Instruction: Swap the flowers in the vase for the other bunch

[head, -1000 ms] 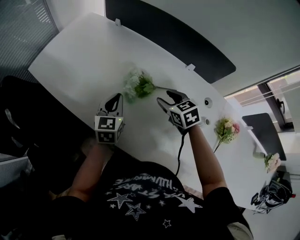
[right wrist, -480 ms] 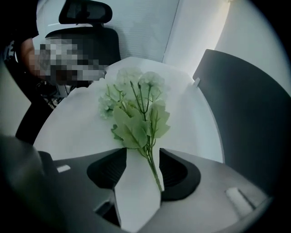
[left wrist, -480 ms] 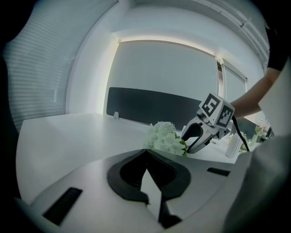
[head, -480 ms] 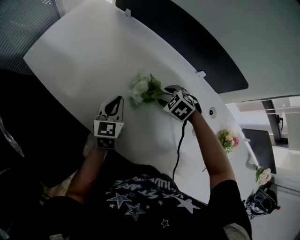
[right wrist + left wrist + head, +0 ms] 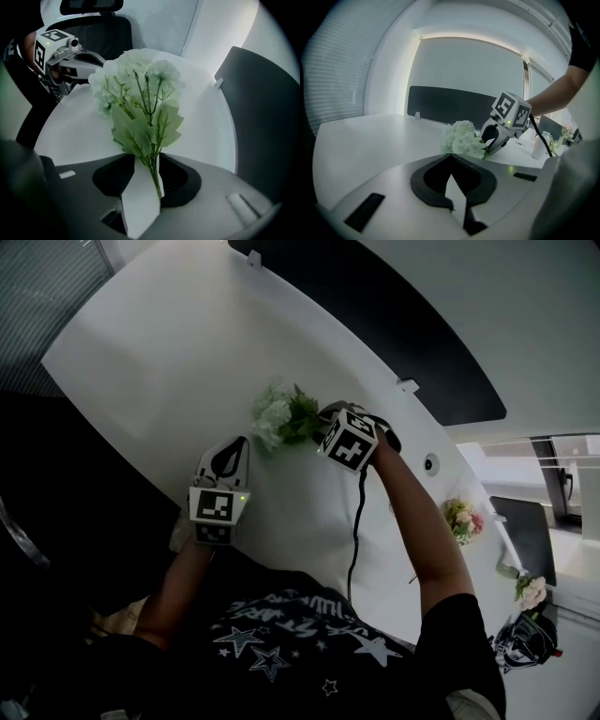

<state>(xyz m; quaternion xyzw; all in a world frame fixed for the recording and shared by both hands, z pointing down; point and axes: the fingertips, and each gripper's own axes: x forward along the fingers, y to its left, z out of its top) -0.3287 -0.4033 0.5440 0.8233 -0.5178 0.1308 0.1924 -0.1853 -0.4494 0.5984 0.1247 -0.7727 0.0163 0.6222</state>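
Note:
A white and green bunch (image 5: 279,416) lies on the white table (image 5: 159,352), flower heads toward the left. My right gripper (image 5: 323,430) points steeply down over its stems. In the right gripper view the green stems (image 5: 153,171) run between the jaws, along the right one, with a bare gap on the left. Those jaws have just been closing and are still open. My left gripper (image 5: 232,448) hovers shut and empty left of the bunch (image 5: 464,139). A pink bunch (image 5: 461,518) lies on the table farther right.
A dark partition (image 5: 394,324) runs along the table's far edge. A small white vessel (image 5: 538,147) stands beyond the right gripper (image 5: 494,140). Another pink bunch (image 5: 532,591) lies near the far right end. An office chair (image 5: 101,28) stands behind the left gripper (image 5: 86,58).
My right gripper has come down onto the bunch's stems and tipped from nearly level to pointing downward. The left gripper has sunk slightly. The bunch has not moved.

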